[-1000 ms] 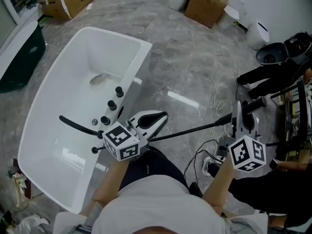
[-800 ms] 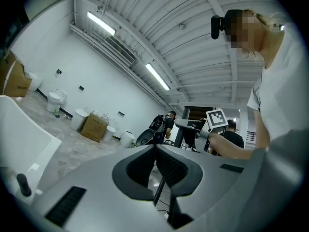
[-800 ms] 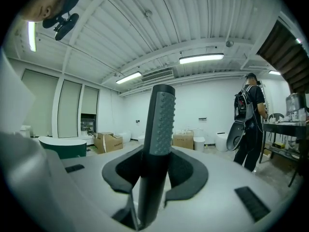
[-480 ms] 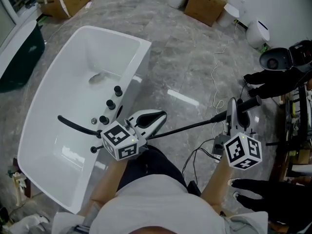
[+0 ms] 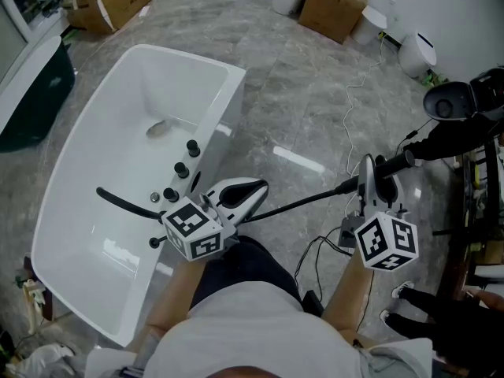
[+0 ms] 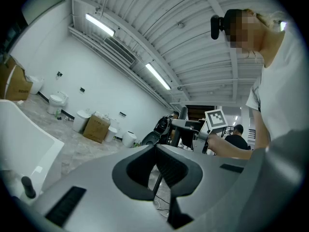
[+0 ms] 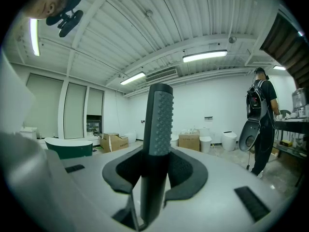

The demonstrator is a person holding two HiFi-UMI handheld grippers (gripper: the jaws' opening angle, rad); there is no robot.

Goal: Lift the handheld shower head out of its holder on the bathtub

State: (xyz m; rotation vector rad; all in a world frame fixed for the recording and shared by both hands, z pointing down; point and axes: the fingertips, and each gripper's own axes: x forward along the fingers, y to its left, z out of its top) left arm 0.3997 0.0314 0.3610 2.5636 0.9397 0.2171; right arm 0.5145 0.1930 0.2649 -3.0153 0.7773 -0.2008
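Observation:
The black handheld shower head (image 5: 394,164) is off the white bathtub (image 5: 230,101) and out over the floor. My right gripper (image 5: 370,181) is shut on its handle. In the right gripper view the nubbed wand (image 7: 160,120) stands upright between the jaws (image 7: 154,173). Its black hose (image 5: 303,203) runs back toward the tub, passing under my left gripper (image 5: 256,189). That gripper hovers beside the tub rim, shut and holding nothing (image 6: 157,163). Three black knobs (image 5: 180,168) and a curved black spout (image 5: 122,201) sit on the tub rim.
Cardboard boxes (image 5: 335,6) and white toilets (image 5: 416,53) stand along the far side. A dark green tub (image 5: 31,93) lies at the left. A person in black (image 5: 465,124) stands at the right. Cables (image 5: 346,239) lie on the grey floor near my feet.
My right gripper has shifted slightly to the left with the shower head. The person in black at the right has moved. My left gripper has stayed put.

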